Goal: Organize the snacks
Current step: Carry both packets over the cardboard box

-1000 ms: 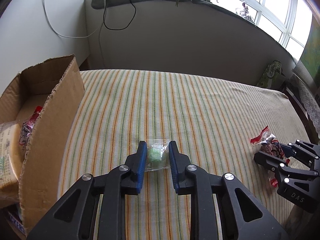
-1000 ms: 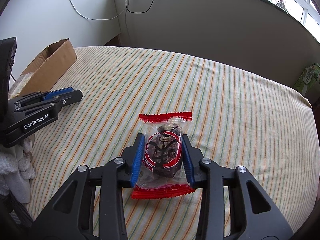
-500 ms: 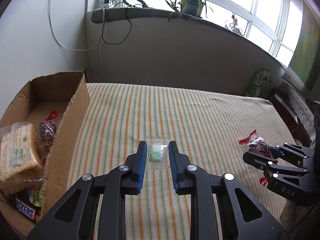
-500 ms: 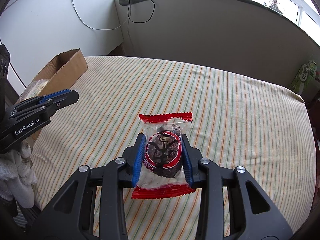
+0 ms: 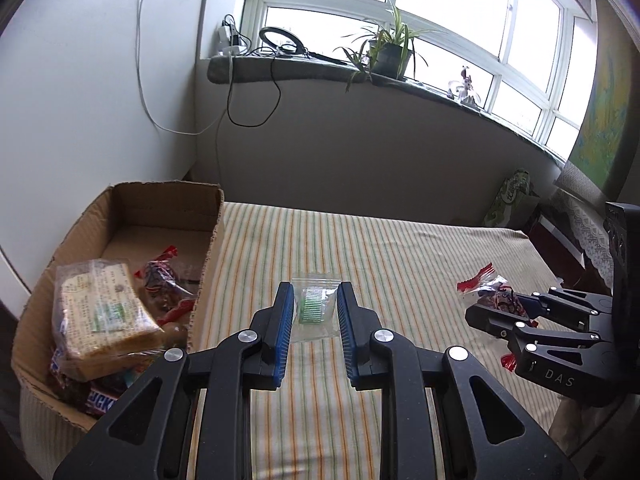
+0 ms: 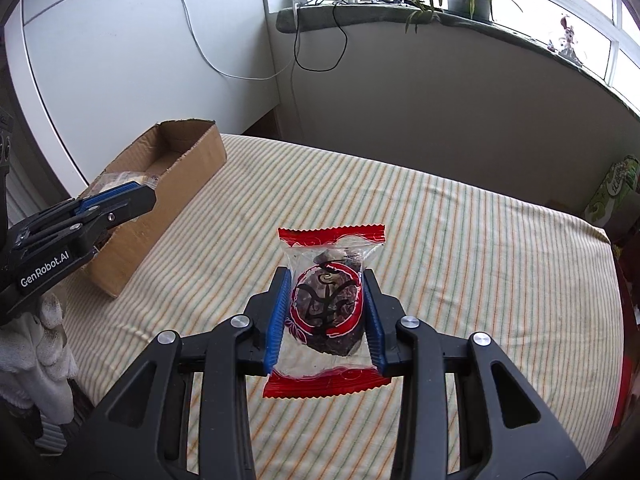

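My left gripper (image 5: pixel 314 312) is shut on a small clear packet with a green sweet (image 5: pixel 311 308), held above the striped tablecloth (image 5: pixel 400 264). My right gripper (image 6: pixel 326 308) is shut on a red-edged clear packet with a dark snack (image 6: pixel 326 308), also held above the cloth; the same gripper (image 5: pixel 486 312) and packet (image 5: pixel 490 294) show at the right in the left wrist view. An open cardboard box (image 5: pixel 116 224) stands at the table's left edge with several snacks in it. The left gripper (image 6: pixel 124 200) shows beside the box (image 6: pixel 176 184) in the right wrist view.
Inside the box lie a wrapped cake slice (image 5: pixel 102 312), a red packet (image 5: pixel 164 284) and a Snickers bar (image 5: pixel 100 398). A wall and windowsill with a potted plant (image 5: pixel 390 54) and cables stand behind the table. A green bag (image 6: pixel 614 192) sits at the far right.
Both grippers have risen with their packets held, and the views tilt up. The box's inside now shows more fully in the left wrist view.
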A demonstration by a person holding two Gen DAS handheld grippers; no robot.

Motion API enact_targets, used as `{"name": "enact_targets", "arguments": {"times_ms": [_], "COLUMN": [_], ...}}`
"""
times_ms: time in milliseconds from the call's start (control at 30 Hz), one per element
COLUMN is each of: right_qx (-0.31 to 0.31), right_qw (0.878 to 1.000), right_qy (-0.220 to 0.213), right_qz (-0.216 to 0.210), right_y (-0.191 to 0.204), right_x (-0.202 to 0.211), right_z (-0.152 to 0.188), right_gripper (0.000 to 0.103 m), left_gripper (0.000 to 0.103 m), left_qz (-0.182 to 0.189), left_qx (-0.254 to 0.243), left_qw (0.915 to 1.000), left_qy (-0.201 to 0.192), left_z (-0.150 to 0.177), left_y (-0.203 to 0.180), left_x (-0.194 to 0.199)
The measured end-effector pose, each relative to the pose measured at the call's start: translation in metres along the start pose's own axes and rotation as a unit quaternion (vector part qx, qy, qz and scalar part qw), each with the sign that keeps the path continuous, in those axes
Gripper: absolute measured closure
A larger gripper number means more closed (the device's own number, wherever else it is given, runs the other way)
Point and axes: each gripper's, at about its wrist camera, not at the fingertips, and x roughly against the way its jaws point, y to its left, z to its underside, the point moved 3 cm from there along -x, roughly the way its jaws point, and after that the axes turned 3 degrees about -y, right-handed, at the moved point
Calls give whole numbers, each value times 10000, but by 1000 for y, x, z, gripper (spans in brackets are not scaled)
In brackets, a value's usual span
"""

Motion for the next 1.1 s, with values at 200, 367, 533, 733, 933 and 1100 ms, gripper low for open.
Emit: {"name": "enact_targets", "arguments": {"times_ms": [200, 367, 533, 733, 933, 1100], "right_qx": [74, 259, 375, 423, 471, 560], "right_qw": [9996, 9985, 9970, 9953, 9935, 9922], "right_qy": [-76, -113, -115, -44, 100, 243], "right_qz": [-266, -465, -673, -872, -1030, -1087], "right_y": [32, 69, 101, 132, 156, 176], "right_x": [-7, -22, -37, -56, -79, -99], "right_z": [-26, -49, -67, -85, -94, -92], "right_gripper": [67, 67, 67, 67, 67, 67], "left_gripper": [82, 82, 82, 82, 82, 82], "left_qz": [-92, -200, -302, -396, -444, -430], "left_qx": [80, 138, 261, 444, 468, 501], "left_qw": [9999, 9995, 9988, 9978, 9975, 9974], "left_qy": [-118, -216, -277, -304, -305, -277], "left_z": [-3, -5, -4, -4, -5, -4], "left_y": [24, 44, 68, 94, 109, 117], "left_x": [16, 26, 34, 36, 33, 29]}}
